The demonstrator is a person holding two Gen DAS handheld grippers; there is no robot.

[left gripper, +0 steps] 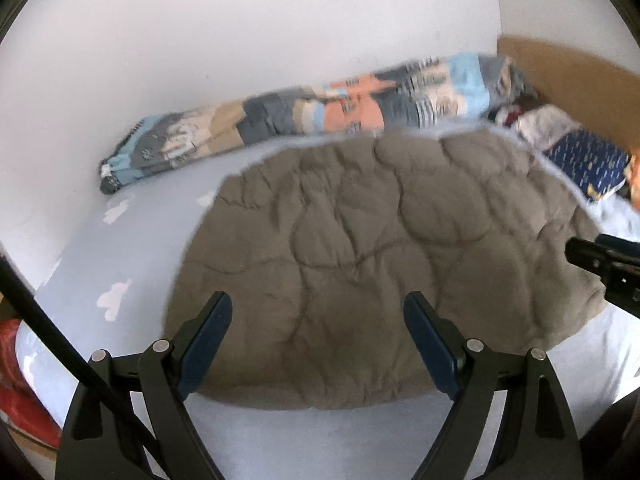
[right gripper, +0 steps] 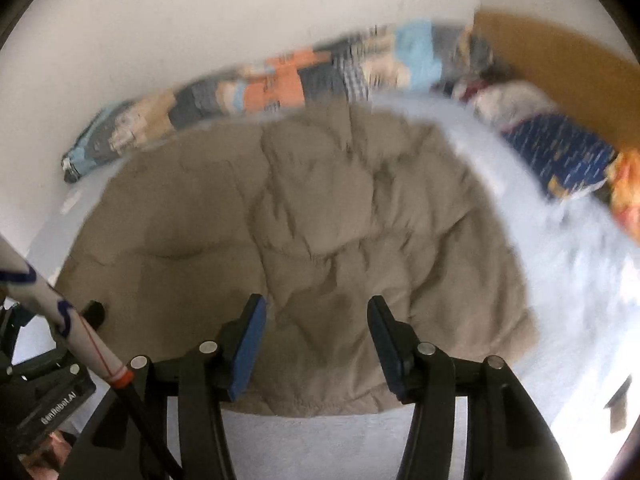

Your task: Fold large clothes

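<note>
A large taupe quilted garment (left gripper: 360, 248) lies spread flat on a light blue bed sheet (left gripper: 120, 248); it also shows in the right wrist view (right gripper: 304, 240). My left gripper (left gripper: 318, 304) is open and empty, hovering over the garment's near hem. My right gripper (right gripper: 316, 308) is open and empty, above the near edge of the garment. The right gripper's tip (left gripper: 600, 264) shows at the right edge of the left wrist view. The left gripper's body (right gripper: 44, 384) shows at the lower left of the right wrist view.
A rolled patchwork blanket (left gripper: 304, 116) lies along the white wall (left gripper: 240, 32) behind the garment. A navy patterned pillow (left gripper: 584, 160) and other bedding lie at the right by a brown headboard (left gripper: 572, 68). A red object (left gripper: 16, 384) sits beside the bed at lower left.
</note>
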